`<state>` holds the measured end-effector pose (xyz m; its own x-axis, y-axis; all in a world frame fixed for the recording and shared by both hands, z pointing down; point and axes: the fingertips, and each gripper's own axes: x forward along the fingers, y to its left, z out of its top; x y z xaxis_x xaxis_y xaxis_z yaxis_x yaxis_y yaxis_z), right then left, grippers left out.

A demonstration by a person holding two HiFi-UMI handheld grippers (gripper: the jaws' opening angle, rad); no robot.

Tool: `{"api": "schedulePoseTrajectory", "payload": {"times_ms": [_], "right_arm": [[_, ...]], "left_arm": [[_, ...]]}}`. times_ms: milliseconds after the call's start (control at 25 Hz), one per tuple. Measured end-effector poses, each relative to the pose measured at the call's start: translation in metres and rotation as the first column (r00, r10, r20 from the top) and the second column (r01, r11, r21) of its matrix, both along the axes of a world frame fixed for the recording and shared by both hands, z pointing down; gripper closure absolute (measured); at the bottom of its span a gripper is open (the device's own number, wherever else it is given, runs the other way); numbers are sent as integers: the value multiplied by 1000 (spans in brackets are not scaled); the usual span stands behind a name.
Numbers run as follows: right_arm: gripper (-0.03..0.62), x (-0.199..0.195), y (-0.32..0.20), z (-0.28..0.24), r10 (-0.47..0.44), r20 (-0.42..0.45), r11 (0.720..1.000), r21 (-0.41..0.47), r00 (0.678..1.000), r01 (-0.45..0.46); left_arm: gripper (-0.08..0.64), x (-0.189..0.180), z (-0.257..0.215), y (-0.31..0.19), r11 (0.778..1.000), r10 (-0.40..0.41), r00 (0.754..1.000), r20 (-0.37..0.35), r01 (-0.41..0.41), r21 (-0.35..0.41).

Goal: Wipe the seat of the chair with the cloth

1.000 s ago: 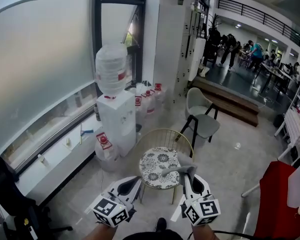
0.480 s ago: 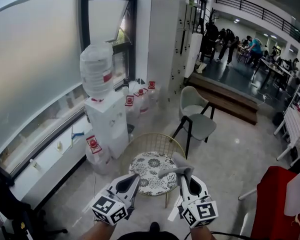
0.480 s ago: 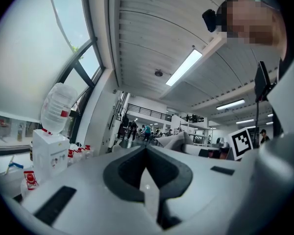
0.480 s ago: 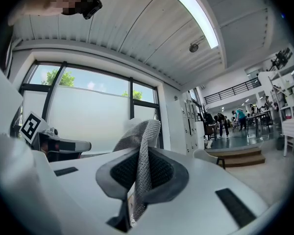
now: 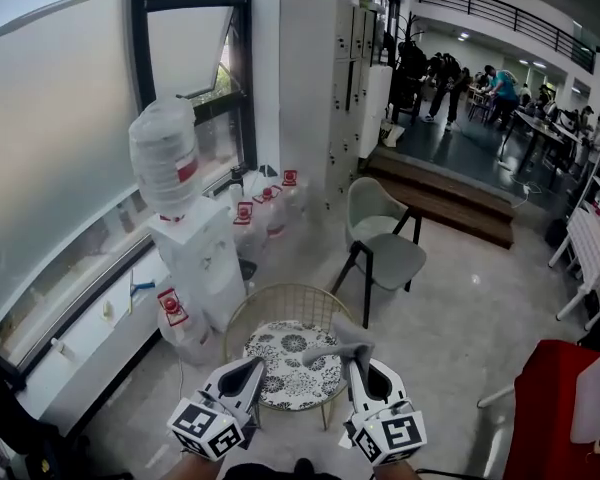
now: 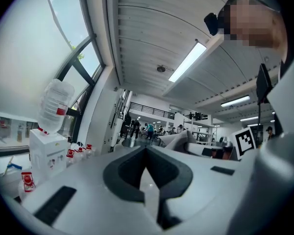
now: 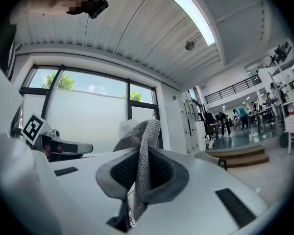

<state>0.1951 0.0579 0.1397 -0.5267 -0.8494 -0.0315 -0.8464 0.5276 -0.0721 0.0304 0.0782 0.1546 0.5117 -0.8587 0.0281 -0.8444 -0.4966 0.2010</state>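
Two hand-held grippers are in play, one cloth, and two chairs on the floor. The right hand-held gripper (image 5: pixel 356 366) is clamped on the cloth (image 5: pixel 342 340): its own view shows the grey knit fabric (image 7: pixel 142 151) pinched between the jaws and flopping over their tips. The left hand-held gripper (image 5: pixel 252 370) carries nothing, and in its own view its jaws (image 6: pixel 147 153) are drawn together with only a thin sliver of light between them. Both are held side by side low in the head view, just this side of the round chair (image 5: pixel 280 298) with the gold wire back. The cloth sits over the right edge of its patterned seat (image 5: pixel 285 363), though whether it touches the seat is impossible to judge from above. The second chair (image 5: pixel 380 248), pale grey on dark legs, stands further back and well apart. By the window there is one water dispenser (image 5: pixel 195 258) with one big bottle (image 5: pixel 165 163) on top, and at least four red-labelled spare bottles (image 5: pixel 265 200) around it, some partly hidden behind it. The red object (image 5: pixel 550 408) at lower right is cut off by the edge. The people (image 5: pixel 450 78) in the far hall are too small to count.
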Motion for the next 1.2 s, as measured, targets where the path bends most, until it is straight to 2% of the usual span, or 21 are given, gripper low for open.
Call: {"api": "schedulePoseTrajectory", "payload": {"times_ms": [280,440,760,920,1200], "right_arm": [[566,-1,-28,13,7,20,1000,-29,1000,-7],[566,-14,-42,16,25,18,999,-49,1000,-24],[566,-59,-60,13,49,0,998,-48,999,-49],[566,-81,-70,12,50,-34,998,-41,998,-51],[566,-106,-81,19,71,-45,995,-74,996,-74]], "left_arm": [[554,-1,3,-26,1000,2,1000,1,-2,-14],[554,-8,3,-43,999,39,999,1,-39,-17],[554,-41,7,-64,995,101,995,21,-101,-19],[554,-56,7,-72,993,120,993,1,-120,-13],[554,-91,17,-82,994,106,994,0,-106,-27]]}}
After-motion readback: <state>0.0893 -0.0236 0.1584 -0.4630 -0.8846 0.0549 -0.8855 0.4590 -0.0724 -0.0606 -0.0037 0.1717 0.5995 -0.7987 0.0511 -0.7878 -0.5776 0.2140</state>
